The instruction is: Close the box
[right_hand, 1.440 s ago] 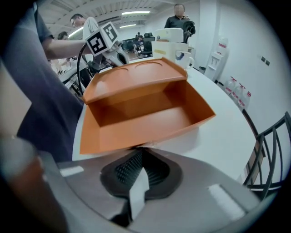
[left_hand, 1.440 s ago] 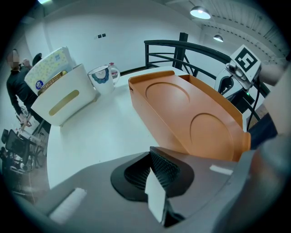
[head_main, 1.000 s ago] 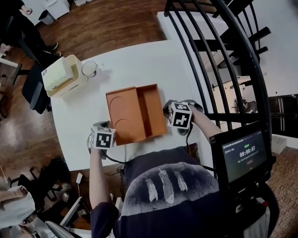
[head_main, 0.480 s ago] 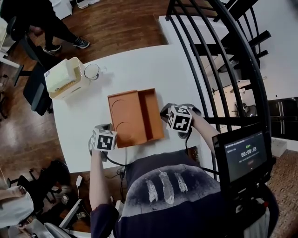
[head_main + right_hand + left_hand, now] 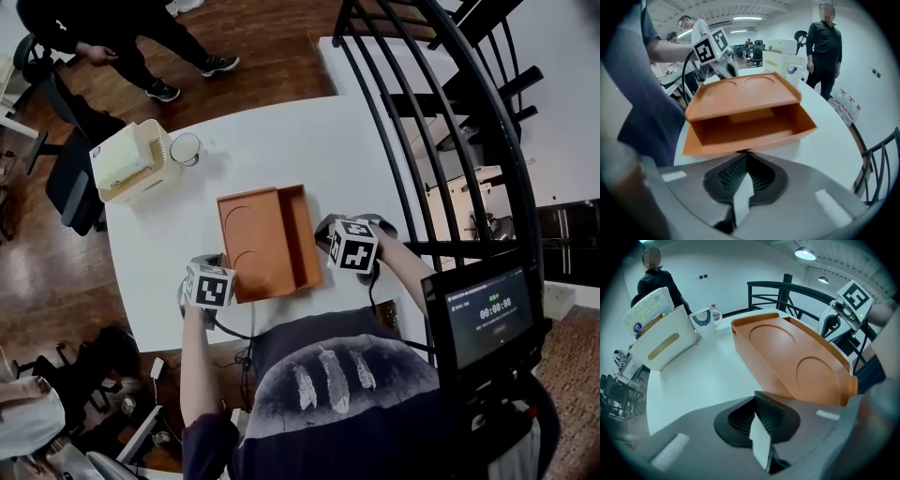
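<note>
Orange lid [image 5: 253, 246] lower over box [image 5: 304, 234] now

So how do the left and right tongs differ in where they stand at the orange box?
The left tongs face the slanted outside of the box's lid, with its two round dents; the right tongs face the open gap, looking into the base. The right tongs' tips reach the base's near wall, seemingly touching; the left tongs sit near the lid's low edge, contact unclear. Both are shut with nothing held.
</note>
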`<state>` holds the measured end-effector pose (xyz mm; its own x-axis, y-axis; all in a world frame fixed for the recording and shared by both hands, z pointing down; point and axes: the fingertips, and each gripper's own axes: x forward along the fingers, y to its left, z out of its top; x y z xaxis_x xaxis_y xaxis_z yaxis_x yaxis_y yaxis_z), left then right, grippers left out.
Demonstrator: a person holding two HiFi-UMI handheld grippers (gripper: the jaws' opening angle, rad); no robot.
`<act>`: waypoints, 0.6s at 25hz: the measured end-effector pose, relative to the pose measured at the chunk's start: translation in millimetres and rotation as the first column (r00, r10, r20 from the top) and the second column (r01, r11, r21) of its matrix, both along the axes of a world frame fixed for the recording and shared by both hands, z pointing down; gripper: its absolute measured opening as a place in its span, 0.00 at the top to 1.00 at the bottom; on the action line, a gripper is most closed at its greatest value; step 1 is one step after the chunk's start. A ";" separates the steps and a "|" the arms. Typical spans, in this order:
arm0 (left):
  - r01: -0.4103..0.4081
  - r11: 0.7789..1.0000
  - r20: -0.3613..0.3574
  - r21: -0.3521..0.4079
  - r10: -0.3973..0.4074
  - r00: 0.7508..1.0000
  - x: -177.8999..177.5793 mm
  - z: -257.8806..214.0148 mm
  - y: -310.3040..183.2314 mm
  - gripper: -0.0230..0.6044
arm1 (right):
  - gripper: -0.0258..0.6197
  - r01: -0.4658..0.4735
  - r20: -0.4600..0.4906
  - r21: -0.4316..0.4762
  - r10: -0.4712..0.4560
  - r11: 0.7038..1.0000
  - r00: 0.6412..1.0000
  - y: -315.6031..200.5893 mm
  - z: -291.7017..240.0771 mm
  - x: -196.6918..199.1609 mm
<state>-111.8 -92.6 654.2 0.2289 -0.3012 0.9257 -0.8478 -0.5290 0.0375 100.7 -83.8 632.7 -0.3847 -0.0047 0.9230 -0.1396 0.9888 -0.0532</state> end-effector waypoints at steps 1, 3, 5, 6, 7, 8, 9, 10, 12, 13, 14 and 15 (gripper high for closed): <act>-0.001 1.000 0.000 0.002 0.001 1.000 0.3 -0.6 -1.1 0.94 | 0.96 0.002 0.002 0.002 -0.002 1.000 1.000 -0.7 -0.5 -1.5; 0.000 1.000 0.000 0.005 0.000 1.000 0.2 -2.1 -4.1 0.94 | 0.96 0.003 0.008 0.006 -0.003 1.000 1.000 -3.5 -2.0 -5.1; 0.000 1.000 -0.005 0.003 0.000 1.000 0.2 -2.8 -5.1 0.94 | 0.95 0.004 0.014 0.006 -0.004 1.000 1.000 -5.8 -4.6 -8.7; -0.002 1.000 -0.008 -0.003 0.002 1.000 1.0 -2.5 -2.6 0.94 | 0.95 0.003 0.015 0.001 -0.003 1.000 1.000 -4.0 -5.9 -9.2; -0.004 1.000 -0.010 -0.014 0.004 1.000 2.3 -1.9 3.2 0.94 | 0.96 0.001 0.014 -0.007 -0.001 1.000 1.000 1.2 -7.1 -8.3; -0.005 0.999 -0.009 -0.032 0.004 1.000 3.3 -1.3 12.0 0.94 | 0.96 -0.002 0.011 -0.017 0.002 1.000 1.000 8.7 -8.0 -6.2; -0.006 0.999 -0.011 -0.049 0.005 1.000 4.6 -1.2 20.6 0.94 | 0.95 -0.004 0.007 -0.028 0.004 1.000 1.000 16.6 -8.3 -3.9; -0.008 0.998 -0.019 -0.057 0.007 1.000 6.8 -1.6 25.9 0.94 | 0.96 -0.005 0.005 -0.037 0.006 0.999 1.000 22.6 -8.7 -2.8; -0.014 0.999 -0.028 -0.050 0.012 1.000 7.5 -2.4 23.7 0.94 | 0.96 -0.001 0.008 -0.038 0.002 0.999 1.000 22.1 -9.5 -5.4; -0.017 0.999 -0.024 -0.041 0.016 1.000 5.7 -2.9 18.0 0.94 | 0.96 0.003 0.012 -0.028 -0.003 1.000 1.000 16.5 -9.9 -8.4; -0.020 0.999 -0.017 -0.031 0.020 1.000 4.2 -3.5 11.8 0.94 | 0.96 0.007 0.016 -0.016 -0.007 1.000 1.000 10.3 -10.6 -11.3; -0.024 0.999 -0.013 -0.024 0.024 1.000 3.7 -4.0 6.9 0.94 | 0.96 0.010 0.018 -0.006 -0.010 1.000 1.000 5.5 -11.1 -13.2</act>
<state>-108.0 -85.7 650.2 0.2478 -0.2732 0.9295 -0.8343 -0.5478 0.0614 87.5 -78.2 621.5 -0.4011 0.0049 0.9160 -0.1287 0.9898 -0.0616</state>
